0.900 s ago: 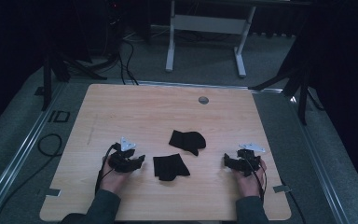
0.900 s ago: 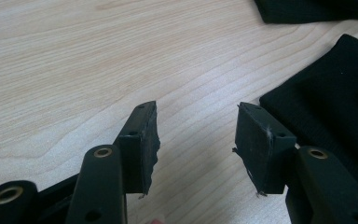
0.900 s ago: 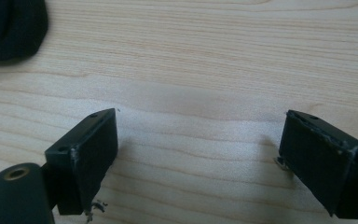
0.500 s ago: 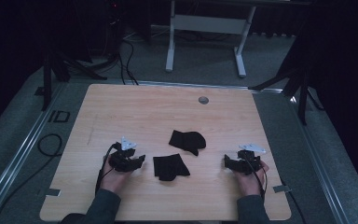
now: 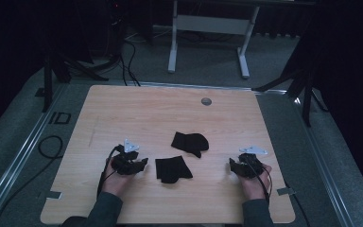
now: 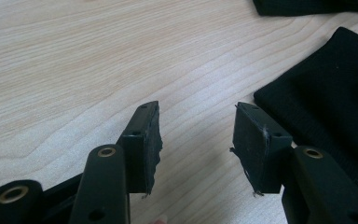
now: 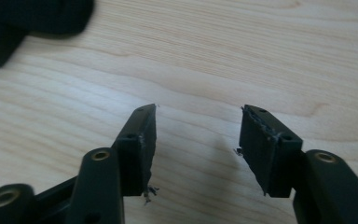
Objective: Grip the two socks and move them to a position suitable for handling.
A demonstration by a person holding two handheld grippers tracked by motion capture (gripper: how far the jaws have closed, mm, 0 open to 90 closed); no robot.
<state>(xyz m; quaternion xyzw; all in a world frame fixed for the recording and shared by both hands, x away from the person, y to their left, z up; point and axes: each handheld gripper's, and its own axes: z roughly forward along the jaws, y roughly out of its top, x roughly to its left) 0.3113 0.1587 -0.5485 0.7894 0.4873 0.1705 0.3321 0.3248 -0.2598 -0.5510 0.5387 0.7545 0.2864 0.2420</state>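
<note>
Two black cloth pieces lie on the wooden tabletop (image 5: 123, 113) in the high view: the near cloth (image 5: 172, 169) flat and roughly square, just right of the left tool (image 5: 142, 163), and the far cloth (image 5: 190, 142) just beyond it, folded with a rounded end, while the right tool (image 5: 231, 165) rests well to the right of the near cloth. From the left tool's own view, that cloth's fine knit weave and straight edge show beside the right pad, not between the jaws, which stand released over bare wood. From the right tool's own view, its jaws are likewise apart and empty.
</note>
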